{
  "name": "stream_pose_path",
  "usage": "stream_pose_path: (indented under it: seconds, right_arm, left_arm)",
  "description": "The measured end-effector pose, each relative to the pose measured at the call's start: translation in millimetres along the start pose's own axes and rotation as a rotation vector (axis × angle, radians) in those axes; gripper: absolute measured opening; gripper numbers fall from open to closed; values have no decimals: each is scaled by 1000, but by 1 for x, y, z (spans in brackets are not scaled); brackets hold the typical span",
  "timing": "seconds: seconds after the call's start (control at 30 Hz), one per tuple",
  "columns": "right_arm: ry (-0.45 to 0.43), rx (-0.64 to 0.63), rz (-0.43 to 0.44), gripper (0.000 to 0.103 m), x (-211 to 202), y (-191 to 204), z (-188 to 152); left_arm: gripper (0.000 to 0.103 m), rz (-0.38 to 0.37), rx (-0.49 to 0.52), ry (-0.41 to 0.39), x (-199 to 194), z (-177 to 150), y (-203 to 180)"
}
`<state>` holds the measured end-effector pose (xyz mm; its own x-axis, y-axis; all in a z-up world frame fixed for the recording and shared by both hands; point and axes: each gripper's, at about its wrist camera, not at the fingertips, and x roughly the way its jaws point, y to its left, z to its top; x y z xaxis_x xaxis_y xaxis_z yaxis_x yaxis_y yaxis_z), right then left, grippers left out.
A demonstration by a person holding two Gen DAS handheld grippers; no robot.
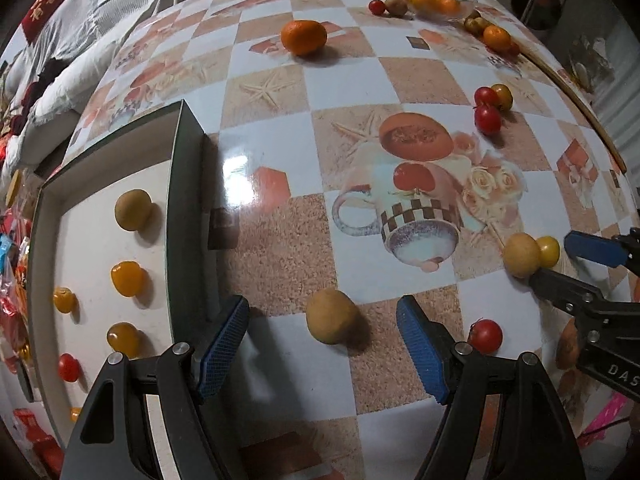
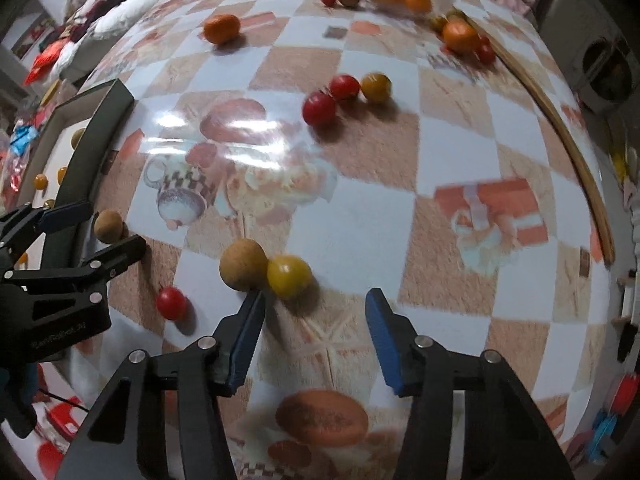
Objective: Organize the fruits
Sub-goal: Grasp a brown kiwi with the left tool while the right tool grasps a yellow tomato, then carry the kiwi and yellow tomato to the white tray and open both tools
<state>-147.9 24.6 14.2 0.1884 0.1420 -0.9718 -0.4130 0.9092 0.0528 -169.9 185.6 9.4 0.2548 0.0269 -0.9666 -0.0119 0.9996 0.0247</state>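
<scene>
My left gripper [image 1: 320, 308] points down at the table and is open, with a round brown fruit [image 1: 332, 316] lying between its blue pads, untouched. Beside it to the left stands a dark-walled box [image 1: 188, 200] with a white floor that holds several small fruits. My right gripper [image 2: 315, 296] is open over bare tablecloth. Just ahead of its left finger lie a yellow tomato [image 2: 289, 276] and a second brown fruit [image 2: 243, 265], touching each other. The left wrist view shows this pair [image 1: 520, 255] at the right gripper's tips [image 1: 550, 258].
A red tomato [image 1: 485, 335] sits between the two grippers. Two red tomatoes and a yellow one [image 1: 486, 108] cluster mid-table. An orange [image 1: 304, 37] lies farther back. A glass bowl [image 1: 460, 10] of oranges stands at the far edge, with loose fruit [image 1: 496, 36] beside it.
</scene>
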Motion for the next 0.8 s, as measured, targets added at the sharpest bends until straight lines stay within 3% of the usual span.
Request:
stream_pose_path:
  seconds: [0.13, 0.2, 0.27, 0.33, 0.4, 0.63, 0.8]
  right_arm:
    - [-18, -36, -13, 50, 2, 5, 6]
    - [-20, -44, -10, 33, 2, 5, 10]
    - [-10, -42, 11, 23, 2, 6, 13]
    - [-8, -30, 22, 23, 2, 7, 15]
    - [-4, 2, 42, 23, 1, 8, 15]
    - [1, 81, 87, 23, -8, -3, 11]
    - [-4, 103, 104, 23, -15, -6, 16]
  left_arm:
    - [77, -6, -18, 3, 0, 0, 1]
    - [74, -29, -37, 14, 1, 1, 5]
    - [63, -35, -40, 9, 0, 2, 8]
    - [39, -49, -37, 8, -2, 2, 8]
    - [25, -79, -40, 14, -3, 3, 10]
    - [25, -167, -61, 13, -15, 1, 14]
    - [25, -180, -65, -10, -32, 4, 12]
